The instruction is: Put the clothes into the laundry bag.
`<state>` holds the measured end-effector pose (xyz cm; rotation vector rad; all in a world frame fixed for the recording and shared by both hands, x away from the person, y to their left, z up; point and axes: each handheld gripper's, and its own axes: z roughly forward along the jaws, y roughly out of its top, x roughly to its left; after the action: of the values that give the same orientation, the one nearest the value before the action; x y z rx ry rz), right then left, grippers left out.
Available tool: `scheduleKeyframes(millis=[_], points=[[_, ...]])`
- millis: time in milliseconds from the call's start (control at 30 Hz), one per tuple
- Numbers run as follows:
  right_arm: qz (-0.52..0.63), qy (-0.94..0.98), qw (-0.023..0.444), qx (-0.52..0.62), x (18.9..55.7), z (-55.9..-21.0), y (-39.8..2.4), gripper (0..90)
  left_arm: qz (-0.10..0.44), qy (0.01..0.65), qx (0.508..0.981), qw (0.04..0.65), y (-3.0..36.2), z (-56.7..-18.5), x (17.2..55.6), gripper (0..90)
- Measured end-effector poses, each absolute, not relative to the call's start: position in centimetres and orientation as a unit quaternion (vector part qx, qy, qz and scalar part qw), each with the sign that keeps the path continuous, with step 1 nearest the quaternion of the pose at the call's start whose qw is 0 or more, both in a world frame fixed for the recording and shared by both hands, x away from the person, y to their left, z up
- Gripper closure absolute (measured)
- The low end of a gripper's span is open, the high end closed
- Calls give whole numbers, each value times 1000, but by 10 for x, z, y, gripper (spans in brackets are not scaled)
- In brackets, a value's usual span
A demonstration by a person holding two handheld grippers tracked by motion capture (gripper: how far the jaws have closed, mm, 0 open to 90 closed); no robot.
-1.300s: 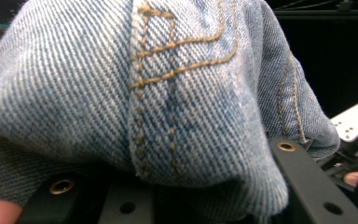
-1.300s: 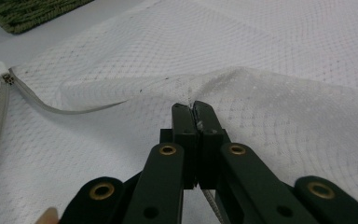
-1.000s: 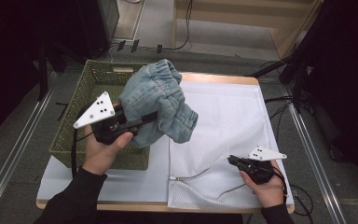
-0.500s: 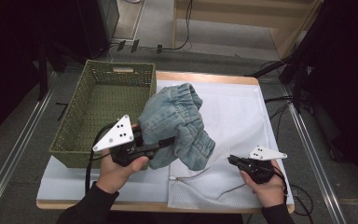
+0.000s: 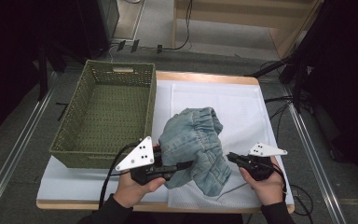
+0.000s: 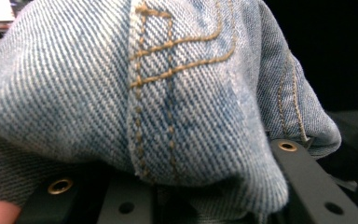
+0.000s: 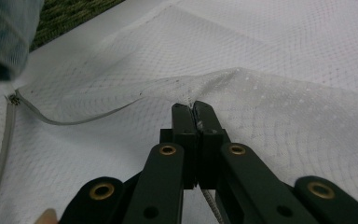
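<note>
A: Where's the denim garment (image 5: 193, 142)?
B: Lower centre of the high view, bunched over the white mesh bag (image 5: 223, 100), just right of the green basket (image 5: 105, 116).
A: Left gripper (image 5: 186, 164)?
B: Clamped on the denim, fabric bulging between the jaws.
A: Right gripper (image 7: 193, 108)?
B: Lower right, jaws pinched closed on the bag's edge, lifting a fold near the zipper (image 7: 2, 140).

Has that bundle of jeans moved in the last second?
Yes. The jeans, held in the left claw, have moved away from the green basket, rightward and nearer the person, and are now over the white mesh bag.
</note>
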<state>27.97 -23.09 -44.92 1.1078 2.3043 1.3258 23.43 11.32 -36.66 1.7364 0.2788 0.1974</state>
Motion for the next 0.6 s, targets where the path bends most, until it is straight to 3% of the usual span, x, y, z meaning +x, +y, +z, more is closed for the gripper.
scheduleKeyframes(millis=[600], points=[[486,750,132,429,303,-445,-243,900,25,65,777,626,91,-396,224,666]])
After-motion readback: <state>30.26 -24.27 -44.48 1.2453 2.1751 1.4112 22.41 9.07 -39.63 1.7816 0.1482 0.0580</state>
